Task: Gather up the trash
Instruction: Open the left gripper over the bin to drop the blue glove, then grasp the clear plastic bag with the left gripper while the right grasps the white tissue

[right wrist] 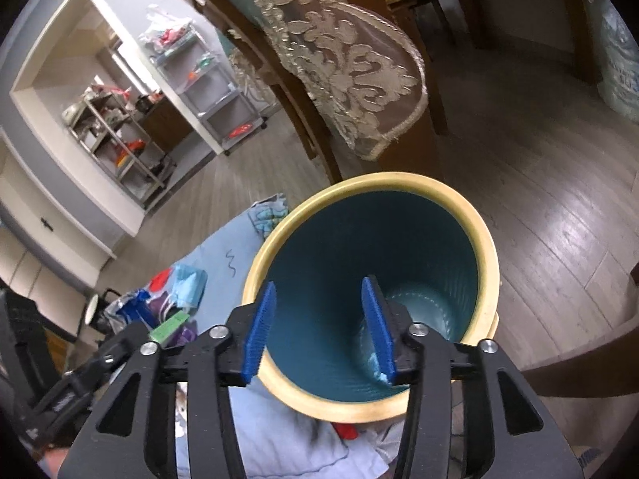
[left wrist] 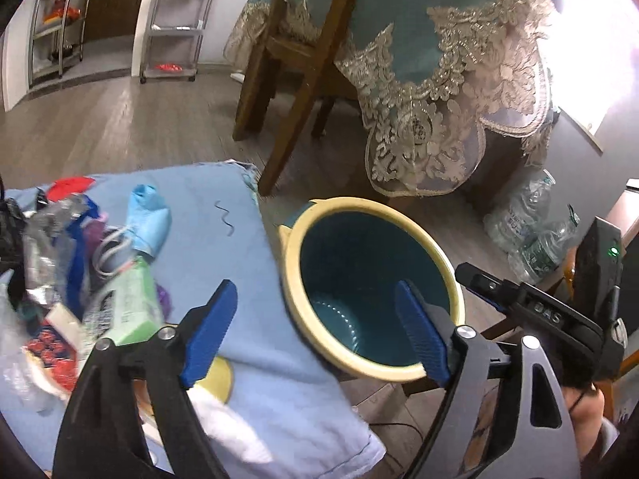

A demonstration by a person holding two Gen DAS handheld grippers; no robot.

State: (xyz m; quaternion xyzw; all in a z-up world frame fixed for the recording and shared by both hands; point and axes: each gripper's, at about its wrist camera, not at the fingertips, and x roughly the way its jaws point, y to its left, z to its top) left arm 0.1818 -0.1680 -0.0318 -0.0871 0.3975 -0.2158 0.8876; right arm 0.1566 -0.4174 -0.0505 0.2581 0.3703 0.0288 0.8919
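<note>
Both my grippers are empty right now: left gripper [left wrist: 315, 331] is spread wide above the blue cloth [left wrist: 207, 207], right gripper [right wrist: 319, 327] is about half open over the mouth of the bin [right wrist: 485, 239]. Next I'd swing left back to the trash pile [left wrist: 80, 263] and pinch one loose piece, like the green packet [left wrist: 133, 299], not a clump. Can't really see the bin's bottom; the pile's blurry and partly cut off at the frame edge.
</note>
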